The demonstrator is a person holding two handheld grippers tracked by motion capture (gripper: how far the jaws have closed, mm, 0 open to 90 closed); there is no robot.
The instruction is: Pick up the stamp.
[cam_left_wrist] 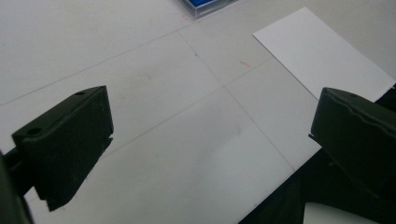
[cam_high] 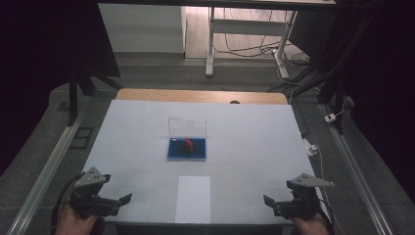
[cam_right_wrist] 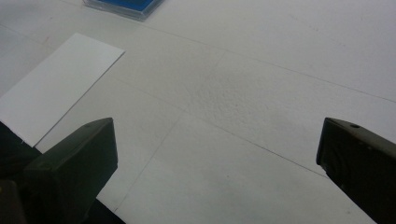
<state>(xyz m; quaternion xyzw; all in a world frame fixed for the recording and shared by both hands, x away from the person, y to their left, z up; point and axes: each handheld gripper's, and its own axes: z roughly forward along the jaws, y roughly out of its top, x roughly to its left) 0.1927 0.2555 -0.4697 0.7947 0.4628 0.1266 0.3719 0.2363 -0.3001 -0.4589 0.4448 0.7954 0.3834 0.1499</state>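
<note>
Left gripper [cam_high: 128,198] and right gripper [cam_high: 266,200] low over near worktop [cam_high: 244,137] corners, fingers wide apart, empty. White sheet [cam_high: 193,199] between them at near edge. Farther, mid-worktop: open clear case [cam_high: 187,148], blue lining, small red item [cam_high: 189,143] inside, lid upright.

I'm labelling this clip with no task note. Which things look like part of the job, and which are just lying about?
Likely part of the job:
- blue case, clear lid up, red item inside
- white sheet at the near edge
- left gripper and right gripper, both open

Just lying about:
- white plug beside the table
- desk frame beyond
</note>
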